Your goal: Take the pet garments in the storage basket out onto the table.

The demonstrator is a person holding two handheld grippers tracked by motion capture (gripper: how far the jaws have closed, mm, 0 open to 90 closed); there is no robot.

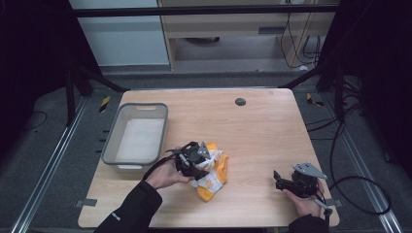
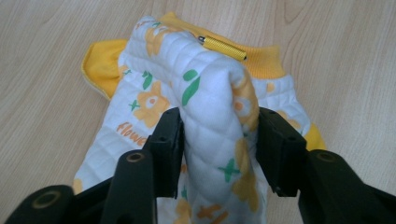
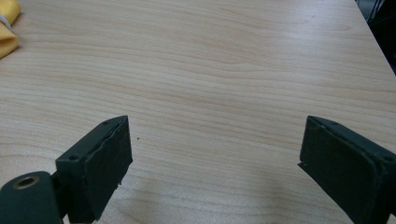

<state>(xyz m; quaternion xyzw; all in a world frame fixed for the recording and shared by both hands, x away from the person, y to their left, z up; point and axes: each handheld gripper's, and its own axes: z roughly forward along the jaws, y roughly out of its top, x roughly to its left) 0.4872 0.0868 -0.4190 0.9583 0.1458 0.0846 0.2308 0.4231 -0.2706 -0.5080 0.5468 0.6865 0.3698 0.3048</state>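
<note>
I'm seeing the garment [image 1: 212,174] lying low and centre-left in the high view, on the surface [image 1: 262,131], just right of the grey bin [image 1: 137,138] and well in from every edge. Its long axis is running from the upper left toward the lower right of that frame, and a yellow hem is showing at the lower end. In the left gripper view, a padded fold of it is standing up between my left gripper [image 2: 219,154] jaws, with the yellow collar pointing toward the top of the frame and a small yellow metal pin [image 2: 222,48] lying across it. The jaws are standing partly apart around that fold; the left pad is touching the cloth, and the right one is looking just clear, so I'm not calling it a grip. My right gripper [image 1: 284,183] is sitting at the lower right of the high view, near the surface's right and near edges, jaws wide and holding nothing. Bare wood is stretching between the two grippers and across the whole upper right.
</note>
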